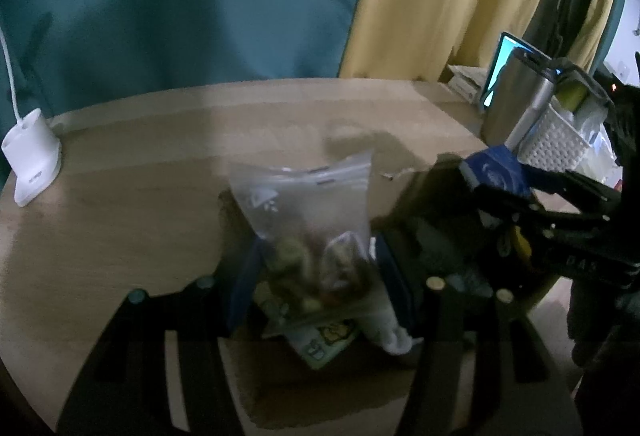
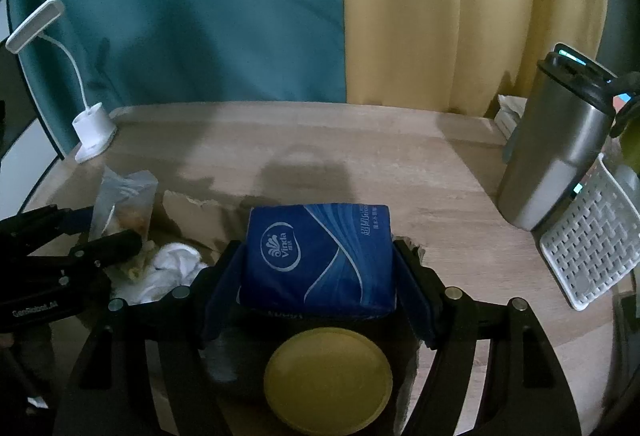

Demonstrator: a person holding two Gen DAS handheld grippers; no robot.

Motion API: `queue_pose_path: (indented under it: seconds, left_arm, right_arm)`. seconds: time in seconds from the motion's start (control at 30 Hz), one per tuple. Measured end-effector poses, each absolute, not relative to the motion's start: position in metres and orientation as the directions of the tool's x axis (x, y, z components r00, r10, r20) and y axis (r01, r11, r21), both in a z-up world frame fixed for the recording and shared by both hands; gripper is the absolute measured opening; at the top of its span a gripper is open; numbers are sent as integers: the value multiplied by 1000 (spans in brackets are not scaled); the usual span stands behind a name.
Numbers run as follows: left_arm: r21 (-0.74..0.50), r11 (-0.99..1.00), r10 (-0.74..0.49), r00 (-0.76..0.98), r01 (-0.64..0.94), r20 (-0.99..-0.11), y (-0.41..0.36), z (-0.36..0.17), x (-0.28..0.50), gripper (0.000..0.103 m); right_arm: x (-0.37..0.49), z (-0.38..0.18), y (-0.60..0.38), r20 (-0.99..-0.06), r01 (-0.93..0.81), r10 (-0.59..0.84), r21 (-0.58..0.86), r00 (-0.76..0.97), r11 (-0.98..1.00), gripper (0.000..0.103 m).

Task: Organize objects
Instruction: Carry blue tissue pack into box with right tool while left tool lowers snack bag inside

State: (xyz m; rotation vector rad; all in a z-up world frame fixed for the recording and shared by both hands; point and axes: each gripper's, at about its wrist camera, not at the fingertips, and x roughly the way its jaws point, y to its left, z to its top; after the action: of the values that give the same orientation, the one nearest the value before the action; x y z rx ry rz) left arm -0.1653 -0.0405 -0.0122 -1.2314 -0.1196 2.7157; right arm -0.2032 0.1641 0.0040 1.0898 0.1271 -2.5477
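Right wrist view: blue plastic-wrapped tissue pack (image 2: pixel 318 260), frame centre, clamped by right gripper (image 2: pixel 318 290) above round yellow lid (image 2: pixel 328 378); left wrist view: clear zip-seal snack bag (image 1: pixel 308 220), centre, gripped by left gripper (image 1: pixel 316 296); wooden table (image 2: pixel 400 163) beneath.

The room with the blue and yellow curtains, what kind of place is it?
Probably a bedroom or study desk at home: a white desk lamp, a steel bottle, and a lit screen sit on the wooden table.
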Motion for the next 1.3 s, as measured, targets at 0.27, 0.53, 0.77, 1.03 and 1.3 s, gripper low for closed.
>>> queue_pose_path:
  seconds: [0.27,0.53,0.77,1.03,1.3]
  left_arm:
    - [-125,-985,171,-638,-116,-751,-36,-16,-166,59]
    - [-111,-987,158,-628,-113,-762,-34,-16,-164,61]
    - [-136,-983,182,-635,-120,-751,-37,-12,-158,69]
    - [-135,-985,169,-662,-103,-730,-39,-2,-146,76]
    - [-136,-986,166,-679,-98,-715,-41,6,-132,76]
  right_arm:
    - [-195,-3,168,-732,355,-288,67,-617,-932,76]
    - [-188,-6,169,-732,347,-266,43,-627,-937,76]
    - [-185,-4,174,-727,357,-296,74,-619,-931,84]
    - [-173,4,174,-712,362,-290,54,-639,-931,85]
    - [-157,13,176,-698,365,-289,42,-655,-930,85]
